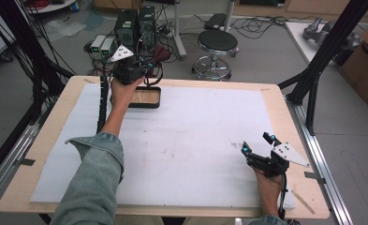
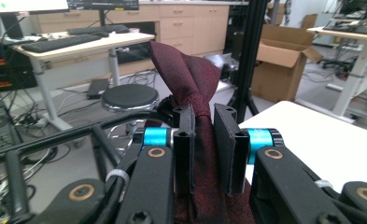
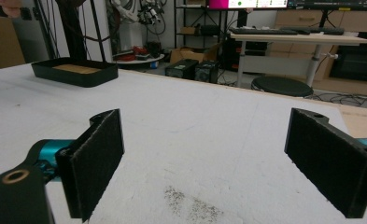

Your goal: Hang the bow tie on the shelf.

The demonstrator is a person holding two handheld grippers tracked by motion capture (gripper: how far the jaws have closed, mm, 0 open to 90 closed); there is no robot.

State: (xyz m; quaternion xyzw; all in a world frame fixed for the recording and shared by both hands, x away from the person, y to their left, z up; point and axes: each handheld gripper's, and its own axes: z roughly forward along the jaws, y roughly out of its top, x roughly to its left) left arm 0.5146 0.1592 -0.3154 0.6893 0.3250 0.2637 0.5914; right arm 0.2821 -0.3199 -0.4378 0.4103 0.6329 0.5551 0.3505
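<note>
A: Where is the left hand-held gripper (image 1: 146,65)?

B: Raised at the far edge of the bench (image 1: 284,122), just above the black tray (image 1: 144,98). In its own view the two black jaws are pressed onto a dark red cloth (image 2: 190,88), which rises folded above them and hangs down between them.

A: And the cloth in the high view?

B: A small dark red patch (image 1: 160,54) at the front of that gripper, past the bench's far edge. I cannot tell whether it touches the tray.

A: What about the tray?

B: It sits at the far edge of the white sheet (image 1: 195,136), with a wood-coloured bottom showing inside.

A: The right hand-held gripper (image 1: 257,143)?

B: Low over the near right part of the sheet, well apart from the left one. Its jaws stand spread wide with nothing between them. In its view a grey smudge (image 3: 190,203) marks the sheet just ahead, and the tray (image 3: 76,72) lies far off to the left.
</note>
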